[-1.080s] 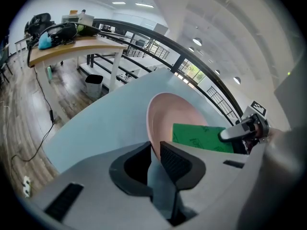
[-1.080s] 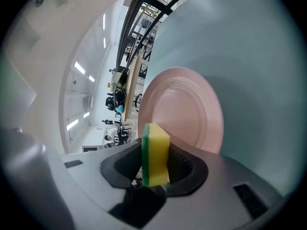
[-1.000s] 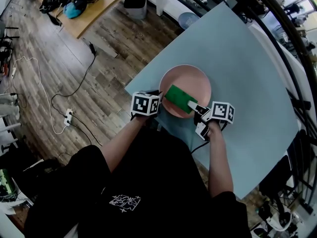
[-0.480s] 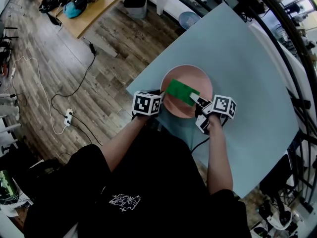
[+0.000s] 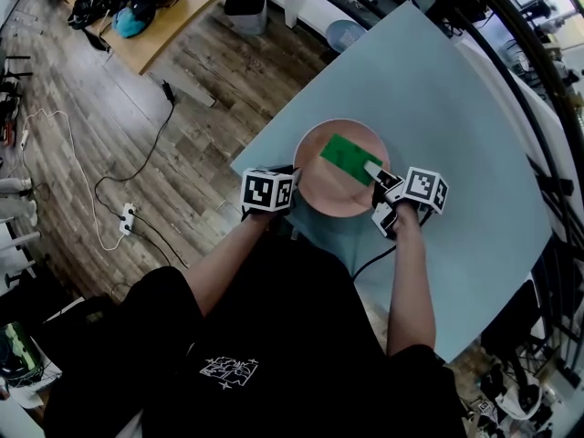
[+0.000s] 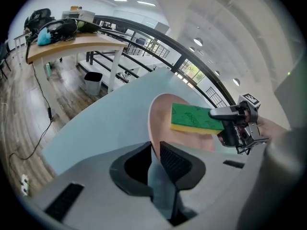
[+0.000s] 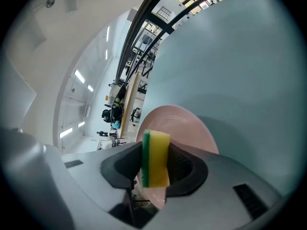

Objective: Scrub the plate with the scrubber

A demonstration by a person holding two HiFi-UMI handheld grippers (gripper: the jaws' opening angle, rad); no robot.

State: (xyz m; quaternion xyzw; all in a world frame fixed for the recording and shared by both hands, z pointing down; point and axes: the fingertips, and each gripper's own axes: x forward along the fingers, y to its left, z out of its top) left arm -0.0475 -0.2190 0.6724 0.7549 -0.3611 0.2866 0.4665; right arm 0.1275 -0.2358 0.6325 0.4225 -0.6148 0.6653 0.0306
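A pink plate (image 5: 327, 188) lies on the light blue table (image 5: 447, 89) near its left corner. My left gripper (image 5: 292, 186) is shut on the plate's left rim; in the left gripper view the rim (image 6: 156, 128) runs in between the jaws. A green-topped yellow scrubber (image 5: 348, 160) lies flat over the plate's far right half, and my right gripper (image 5: 373, 172) is shut on its end. In the right gripper view the scrubber (image 7: 155, 159) stands edge-on between the pads, with the plate (image 7: 187, 128) just beyond. From the left gripper view the scrubber (image 6: 193, 118) hovers over the plate.
The table's left edge (image 5: 274, 121) drops to a wooden floor with cables and a power strip (image 5: 125, 215). A dark bin (image 5: 248, 9) and a wooden desk (image 5: 169, 12) stand farther off. A black railing (image 5: 511, 53) runs along the table's far side.
My right gripper has slid the scrubber across the plate, away from me and to the right. The left gripper and the plate have stayed put.
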